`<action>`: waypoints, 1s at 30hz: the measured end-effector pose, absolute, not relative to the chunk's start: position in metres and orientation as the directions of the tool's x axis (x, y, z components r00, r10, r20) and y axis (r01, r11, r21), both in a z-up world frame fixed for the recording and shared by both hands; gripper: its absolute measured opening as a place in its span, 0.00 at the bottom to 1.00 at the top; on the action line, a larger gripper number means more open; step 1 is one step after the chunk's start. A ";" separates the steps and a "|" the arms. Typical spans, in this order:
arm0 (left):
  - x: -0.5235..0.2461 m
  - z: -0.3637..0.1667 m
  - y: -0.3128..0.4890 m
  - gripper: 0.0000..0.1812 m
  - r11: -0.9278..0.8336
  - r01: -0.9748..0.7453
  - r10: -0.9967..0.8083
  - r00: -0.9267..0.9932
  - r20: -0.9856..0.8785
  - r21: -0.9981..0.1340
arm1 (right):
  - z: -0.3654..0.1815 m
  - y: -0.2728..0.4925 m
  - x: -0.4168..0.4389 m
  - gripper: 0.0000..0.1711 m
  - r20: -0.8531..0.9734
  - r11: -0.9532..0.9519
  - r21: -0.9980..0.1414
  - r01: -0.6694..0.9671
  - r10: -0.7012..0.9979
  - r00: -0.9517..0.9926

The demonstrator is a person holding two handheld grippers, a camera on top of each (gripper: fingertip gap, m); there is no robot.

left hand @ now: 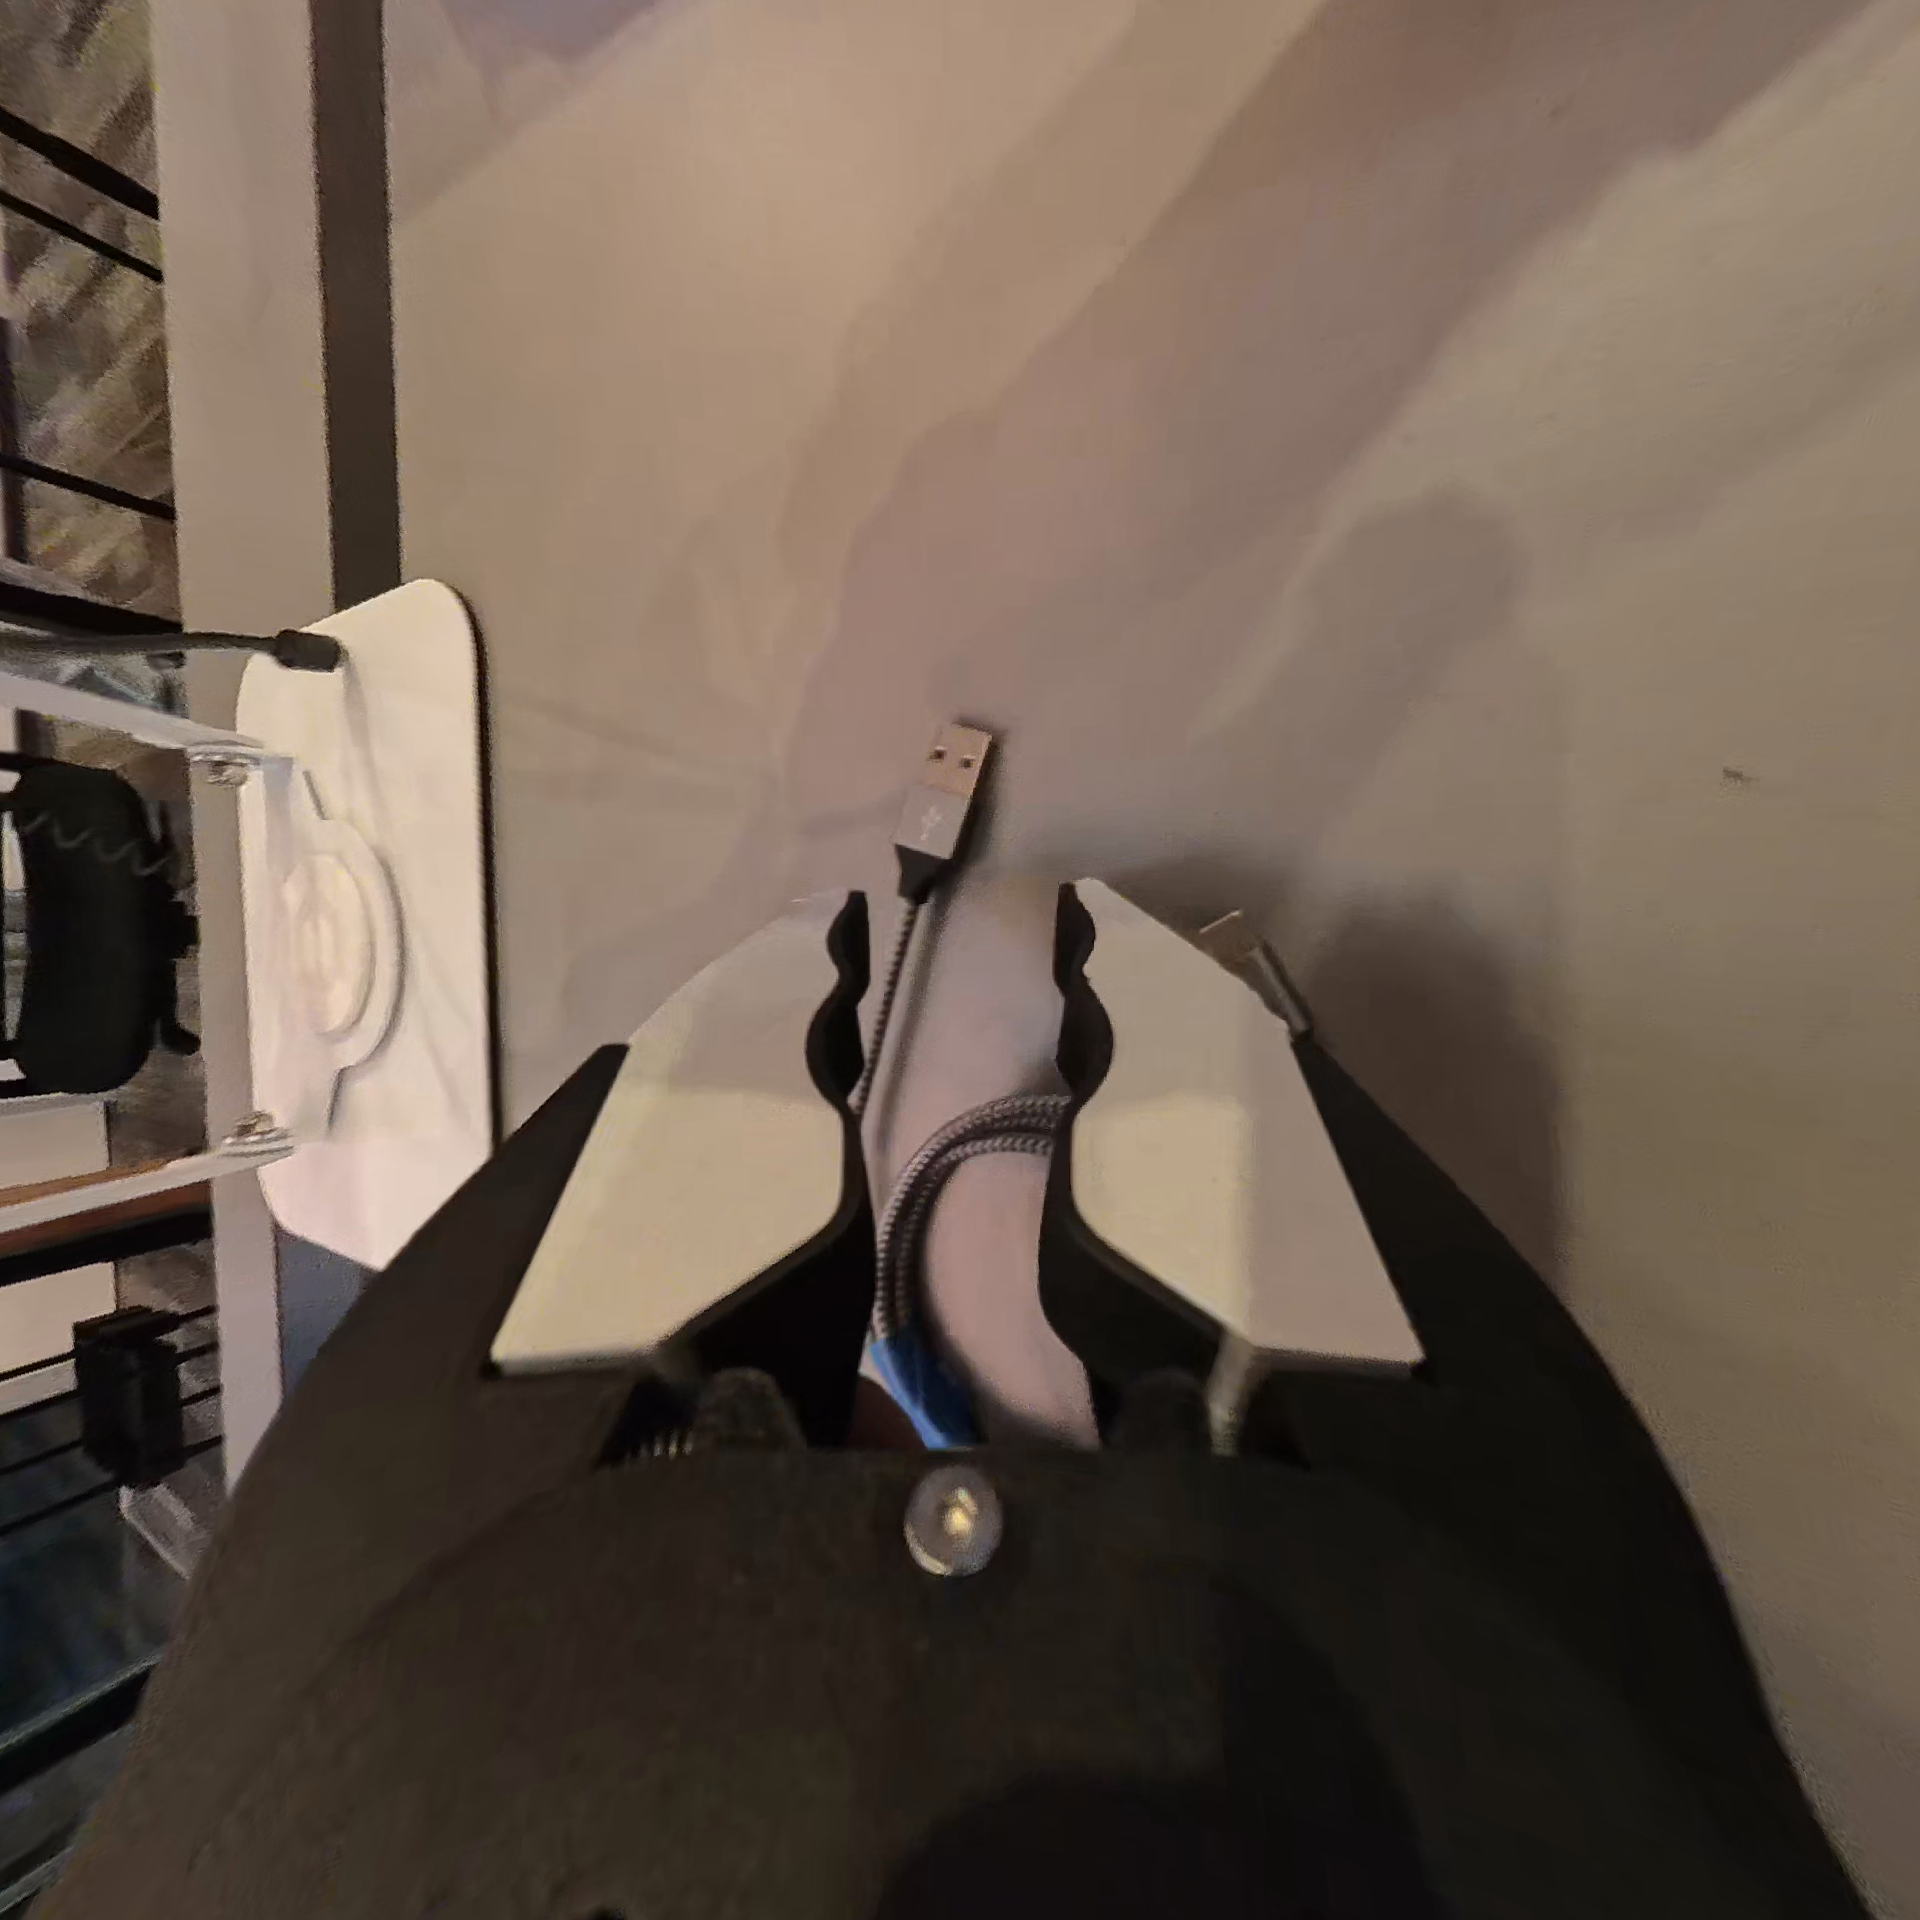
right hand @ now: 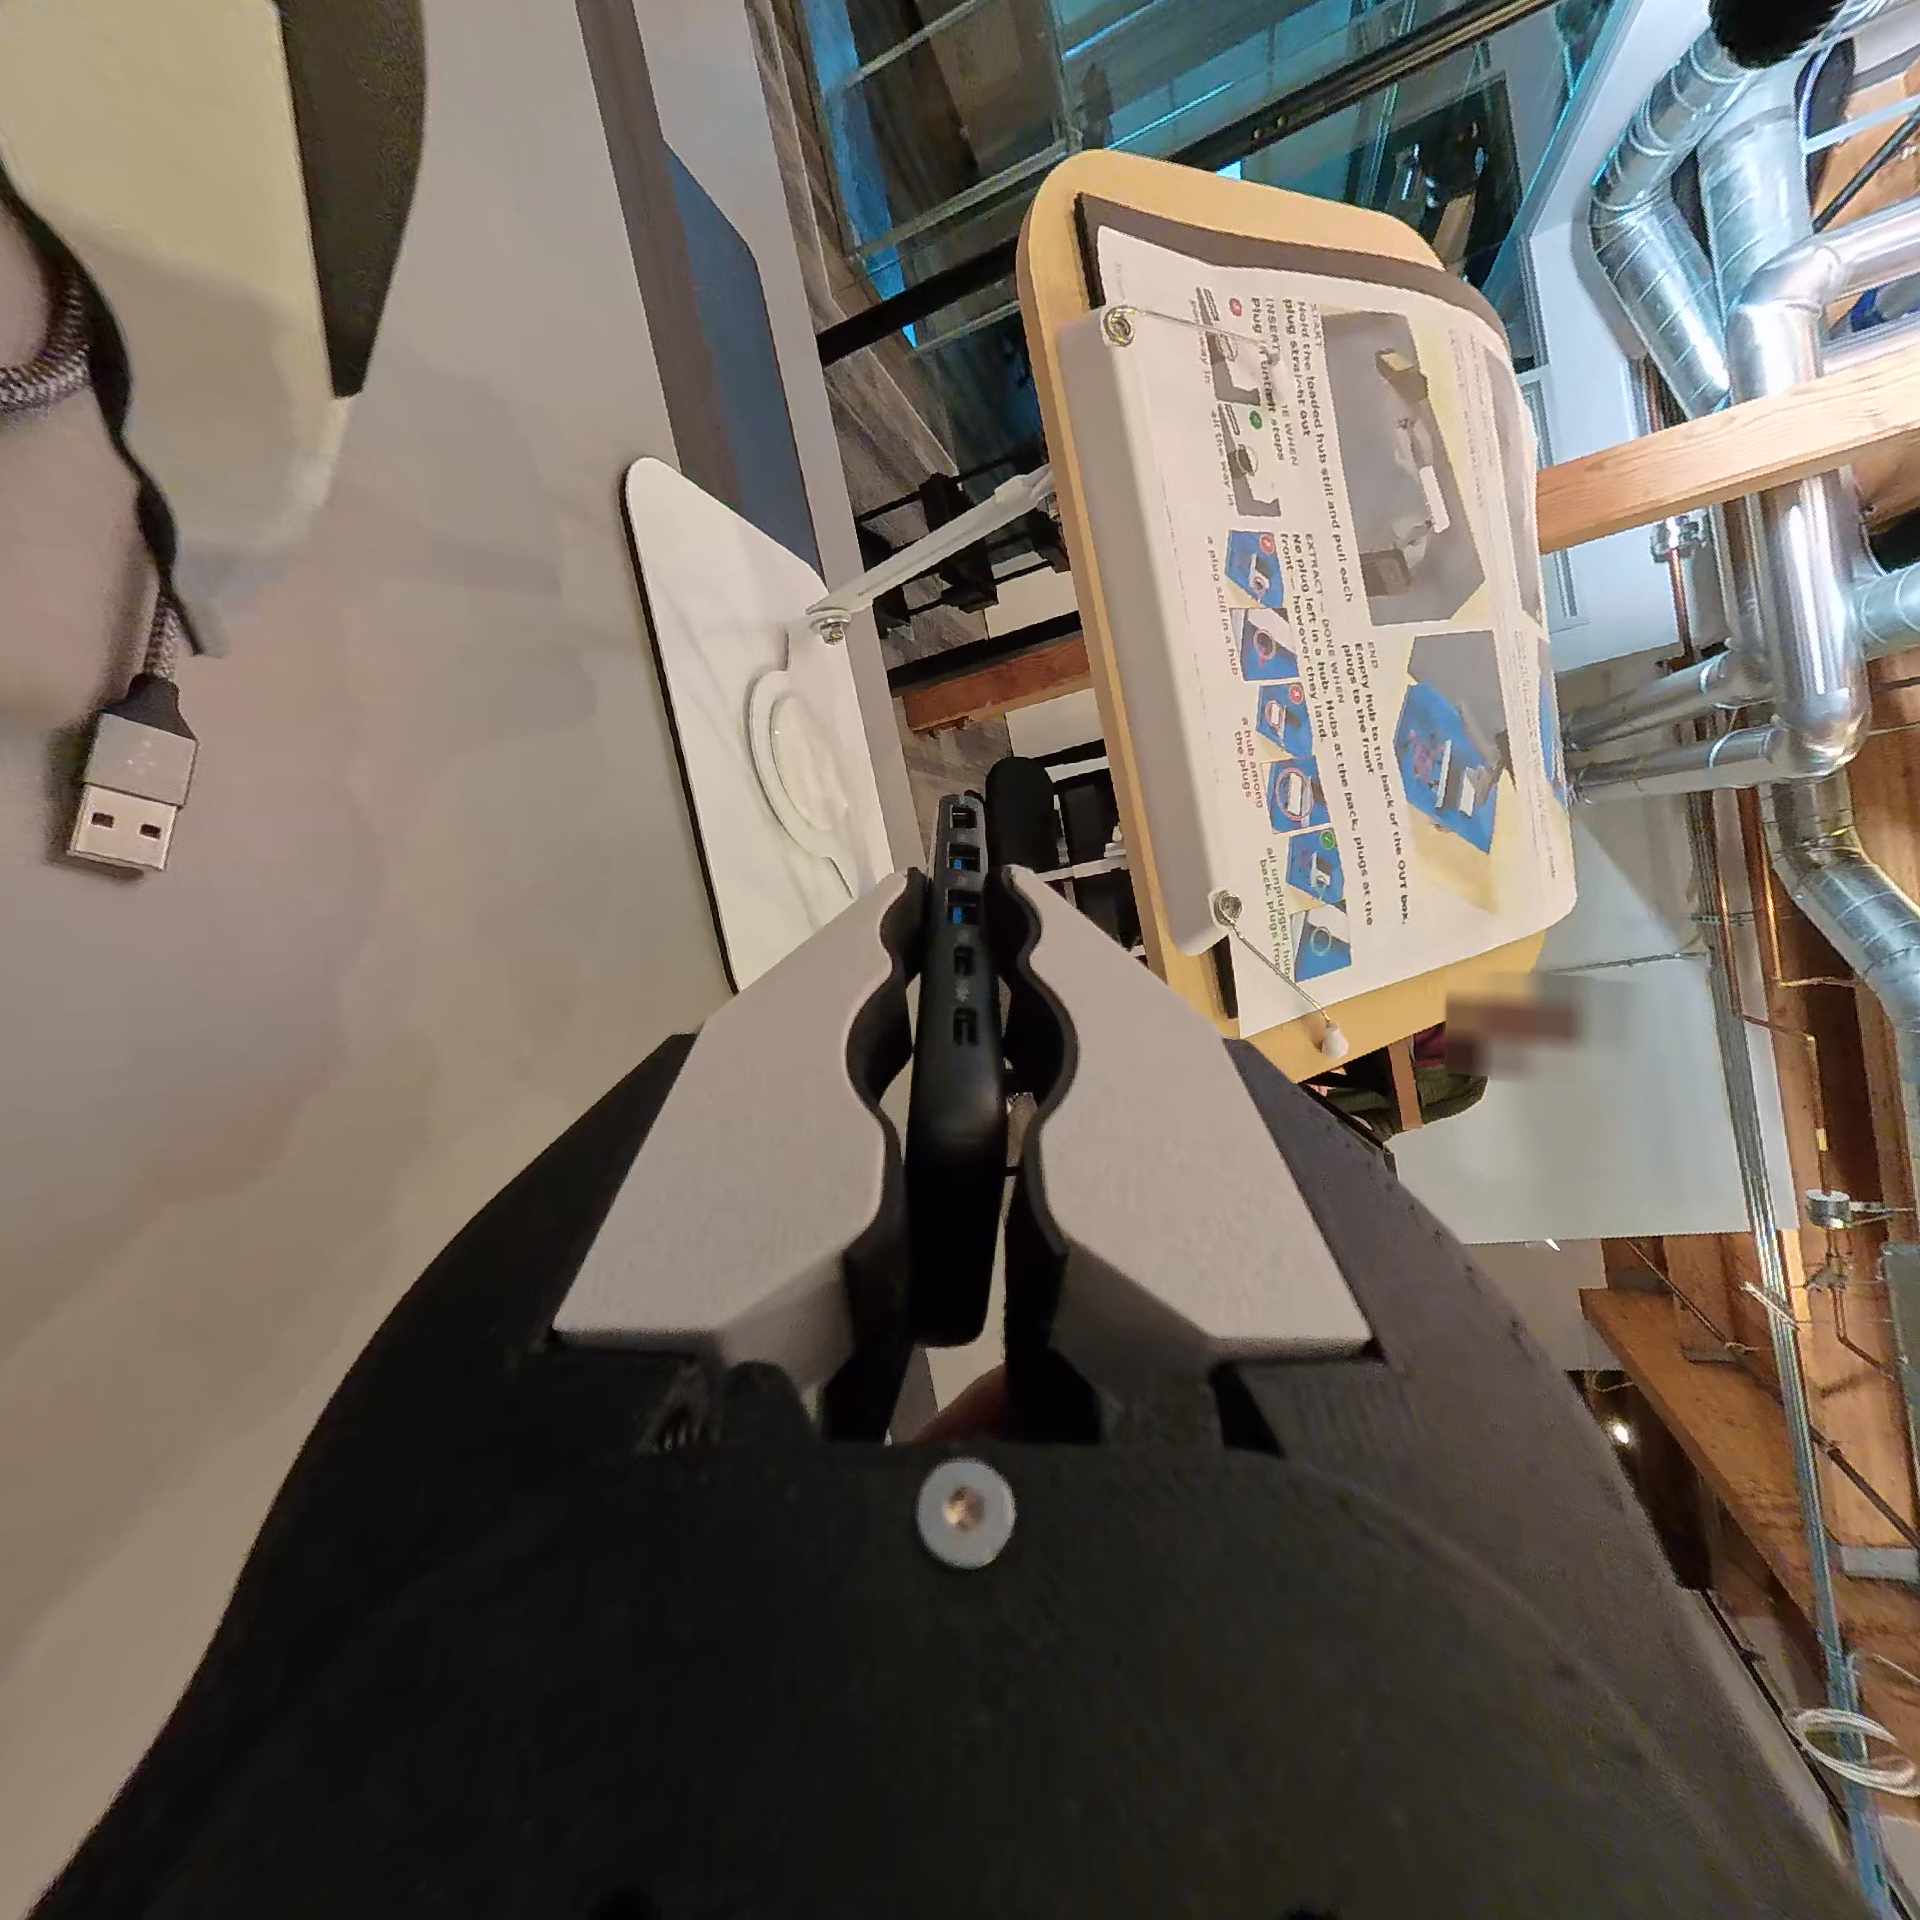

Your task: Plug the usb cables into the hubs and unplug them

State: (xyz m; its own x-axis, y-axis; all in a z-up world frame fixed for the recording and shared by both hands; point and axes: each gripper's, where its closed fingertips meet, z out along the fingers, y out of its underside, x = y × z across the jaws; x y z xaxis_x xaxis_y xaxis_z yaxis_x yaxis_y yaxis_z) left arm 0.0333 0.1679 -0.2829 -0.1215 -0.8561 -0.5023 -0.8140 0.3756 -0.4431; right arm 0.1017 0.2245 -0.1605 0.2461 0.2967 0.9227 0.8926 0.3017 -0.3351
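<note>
My right gripper (right hand: 961, 894) is shut on a black USB hub (right hand: 951, 1049) and holds it edge-on above the table, its row of ports facing the camera. A grey USB-A plug (left hand: 951, 795) on a braided cable (left hand: 883, 997) lies on the white table just past my left gripper (left hand: 964, 904). That gripper is open, with the cable running between its jaws close to the left one. More braided cable (left hand: 966, 1143) loops between the fingers, and a second silver plug (left hand: 1257, 966) peeks out behind the right finger. The right wrist view shows the grey plug (right hand: 130, 790) at far left.
A white base plate (left hand: 364, 914) of a stand sits at the table's edge; it also shows in the right wrist view (right hand: 727, 675). The stand carries a wooden board with a printed instruction sheet (right hand: 1299, 623). Beyond the table edge are railings, glass and ceiling pipes. Tip to tip, the grippers are about 15 cm apart.
</note>
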 end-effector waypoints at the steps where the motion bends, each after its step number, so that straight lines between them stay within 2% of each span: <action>1: 0.033 -0.280 0.170 0.19 0.368 -0.813 -0.857 -0.110 -0.503 -0.450 | -0.160 0.224 0.101 0.05 0.920 0.305 -0.341 0.889 0.301 0.249; 6: 0.037 -0.273 0.173 0.19 0.308 -0.801 -0.911 -0.094 -0.401 -0.513 | -0.157 0.225 0.104 0.05 0.903 0.315 -0.385 0.867 0.322 0.284; 10: 0.039 -0.281 0.182 0.20 0.374 -0.818 -0.891 -0.185 -0.415 -0.437 | -0.153 0.222 0.104 0.05 0.869 0.329 -0.455 0.827 0.367 0.333; 12: 0.041 -0.271 0.186 0.20 0.384 -0.807 -0.878 -0.169 -0.448 -0.449 | -0.149 0.220 0.104 0.05 0.827 0.326 -0.525 0.786 0.411 0.383; 14: 0.047 -0.250 0.190 0.20 0.398 -0.768 -0.856 -0.114 -0.504 -0.502 | -0.138 0.220 0.106 0.05 0.727 0.294 -0.662 0.690 0.478 0.494; 16: 0.050 -0.227 0.199 0.25 0.435 -0.737 -0.793 -0.041 -0.608 -0.517 | -0.126 0.221 0.111 0.05 0.584 0.239 -0.794 0.558 0.552 0.595; 20: 0.055 -0.173 0.218 0.33 0.541 -0.694 -0.548 0.138 -0.825 -0.475 | -0.114 0.221 0.117 0.05 0.196 0.034 -0.969 0.246 0.711 0.675; 23: 0.060 -0.152 0.219 0.35 0.585 -0.687 -0.468 0.148 -0.871 -0.431 | -0.124 0.206 0.110 0.05 0.009 -0.102 -0.980 0.172 0.837 0.547; 28: 0.082 -0.151 0.195 0.29 0.531 -0.636 -0.727 -0.004 -0.686 -0.560 | -0.134 0.174 0.100 0.05 0.112 -0.009 -0.947 0.321 0.928 0.356; 30: 0.089 -0.159 0.183 0.26 0.512 -0.640 -0.792 -0.094 -0.603 -0.573 | -0.137 0.162 0.098 0.05 0.142 0.023 -0.928 0.373 0.946 0.293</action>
State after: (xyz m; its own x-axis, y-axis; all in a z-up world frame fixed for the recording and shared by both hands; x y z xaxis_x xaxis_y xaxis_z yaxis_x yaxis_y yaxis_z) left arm 0.0890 0.1826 -0.1586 -0.0942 -0.7924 -0.6027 -0.6401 0.5119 -0.5729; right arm 0.0978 0.1623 -0.1367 0.2932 0.9455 0.1415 0.3727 0.0233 -0.9277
